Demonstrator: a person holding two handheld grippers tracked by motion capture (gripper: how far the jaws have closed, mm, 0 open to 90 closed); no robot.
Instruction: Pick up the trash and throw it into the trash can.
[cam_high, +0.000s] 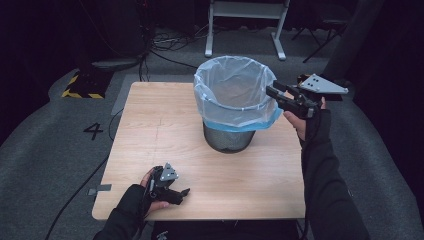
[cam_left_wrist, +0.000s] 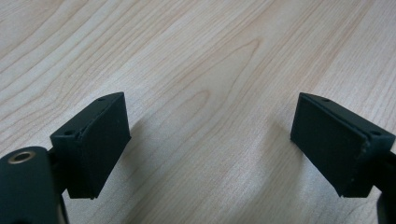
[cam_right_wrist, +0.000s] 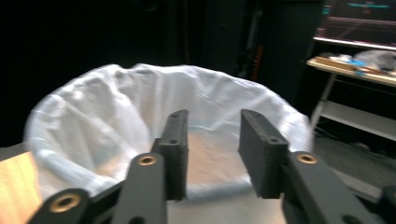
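Holding your right gripper (cam_high: 272, 91) at the bin (cam_high: 232, 102) rim's right side, you keep its jaws parted with nothing between them. That bin, lined with a bag (cam_right_wrist: 107, 116), stands at the table's (cam_high: 150, 130) far middle. Your left gripper (cam_high: 184, 192) rests released on the near left edge.

Pale wood-grain table (cam_high: 150, 130) at centre frame, smooth and matt, with fine streaks in the left gripper view. Thin translucent white plastic liner (cam_high: 235, 92) at upper centre, crinkled and faintly glossy, with a blue edge folded over the rim. Dark metal mesh bin (cam_high: 227, 139) beneath it. Matt black jaws of the left gripper (cam_left_wrist: 210, 140), slightly rough-faced. Same matt black on the right gripper (cam_right_wrist: 215, 149), with small brass-coloured inserts. Grey, coarse, carpet-like floor (cam_high: 45, 150) at left.
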